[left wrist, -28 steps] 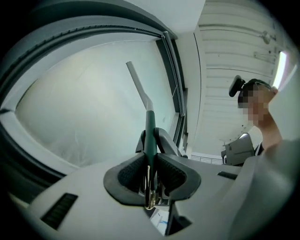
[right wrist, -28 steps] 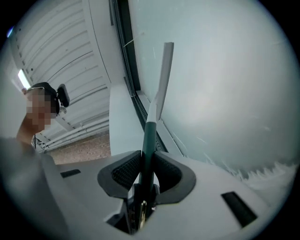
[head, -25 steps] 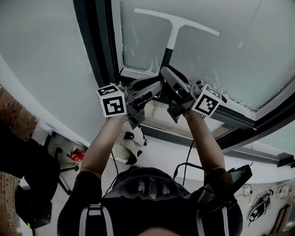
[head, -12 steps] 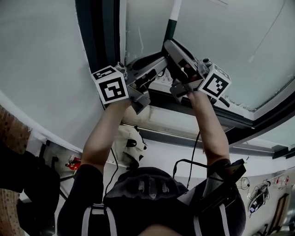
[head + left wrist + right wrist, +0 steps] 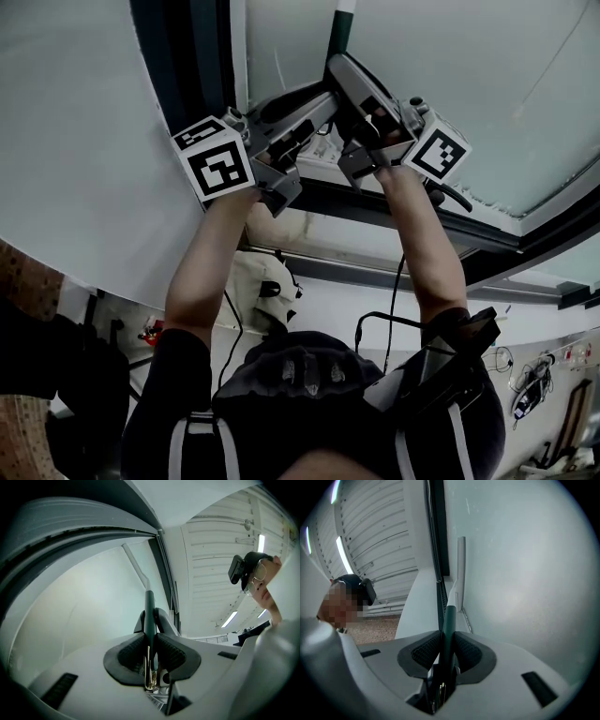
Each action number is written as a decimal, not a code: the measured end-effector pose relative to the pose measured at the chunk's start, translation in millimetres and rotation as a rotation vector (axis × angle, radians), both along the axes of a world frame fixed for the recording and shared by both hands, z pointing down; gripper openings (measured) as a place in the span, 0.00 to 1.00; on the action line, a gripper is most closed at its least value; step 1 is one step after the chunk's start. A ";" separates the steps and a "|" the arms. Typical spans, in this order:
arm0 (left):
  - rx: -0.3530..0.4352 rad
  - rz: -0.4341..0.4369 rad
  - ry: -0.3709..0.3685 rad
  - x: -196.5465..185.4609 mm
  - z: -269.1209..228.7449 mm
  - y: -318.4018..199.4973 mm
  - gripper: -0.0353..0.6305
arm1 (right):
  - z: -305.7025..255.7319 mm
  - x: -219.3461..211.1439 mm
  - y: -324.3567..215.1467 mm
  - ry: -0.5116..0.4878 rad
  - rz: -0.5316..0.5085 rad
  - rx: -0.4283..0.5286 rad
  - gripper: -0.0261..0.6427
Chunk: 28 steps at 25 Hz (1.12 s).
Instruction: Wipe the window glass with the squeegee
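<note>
Gripping the squeegee (image 5: pixel 149 613) by its dark green handle, both claws are shut on the same shaft. The left gripper (image 5: pixel 151 652) presses its 2 ribbed pads against either side of the handle, and the right gripper (image 5: pixel 446 652) does likewise, so each pair of jaws stands only as far apart as the handle is thick. In the head view the 2 grippers are raised on bare forearms close together in front of the window glass (image 5: pixel 450 66), just right of the dark window frame (image 5: pixel 187 66). The left marker cube (image 5: pixel 216 169) sits at the left and the right marker cube (image 5: pixel 437 152) at the right. From between them the handle rises, green and then white, and leaves the top edge of that view. In the right gripper view the pale blade (image 5: pixel 461 566) stands at the end of the white neck, close beside the frame and against the frosted pane. Whether its edge actually touches the glass cannot be made out.
</note>
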<state>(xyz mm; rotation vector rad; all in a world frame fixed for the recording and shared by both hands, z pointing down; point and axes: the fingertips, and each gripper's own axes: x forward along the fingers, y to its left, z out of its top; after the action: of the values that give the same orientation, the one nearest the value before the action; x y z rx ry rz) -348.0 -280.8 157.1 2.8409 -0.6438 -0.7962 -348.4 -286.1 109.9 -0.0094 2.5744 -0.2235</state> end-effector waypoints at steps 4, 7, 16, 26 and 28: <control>0.022 0.019 -0.007 3.1 -2.9 1.1 0.18 | -4.6 3.3 4.1 -0.017 0.005 0.042 0.17; 0.045 -0.004 -0.024 0.3 -4.2 2.8 0.18 | -9.7 1.8 10.0 -0.046 -0.025 0.056 0.17; -0.019 -0.002 0.038 0.2 4.4 -5.9 0.18 | 2.4 -0.8 -5.7 -0.005 -0.033 -0.061 0.17; -0.090 -0.024 0.046 -1.8 6.4 -5.6 0.18 | 6.0 -4.1 -6.7 0.005 -0.054 -0.146 0.17; -0.105 -0.026 0.037 0.5 16.0 -2.5 0.18 | 17.4 -1.0 -5.3 0.004 -0.044 -0.173 0.17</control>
<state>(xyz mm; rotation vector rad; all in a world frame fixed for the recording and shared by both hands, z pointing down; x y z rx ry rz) -347.6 -283.4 173.2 2.7227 -0.6972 -0.7918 -349.3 -291.4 127.4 -0.0168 2.5532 -0.4625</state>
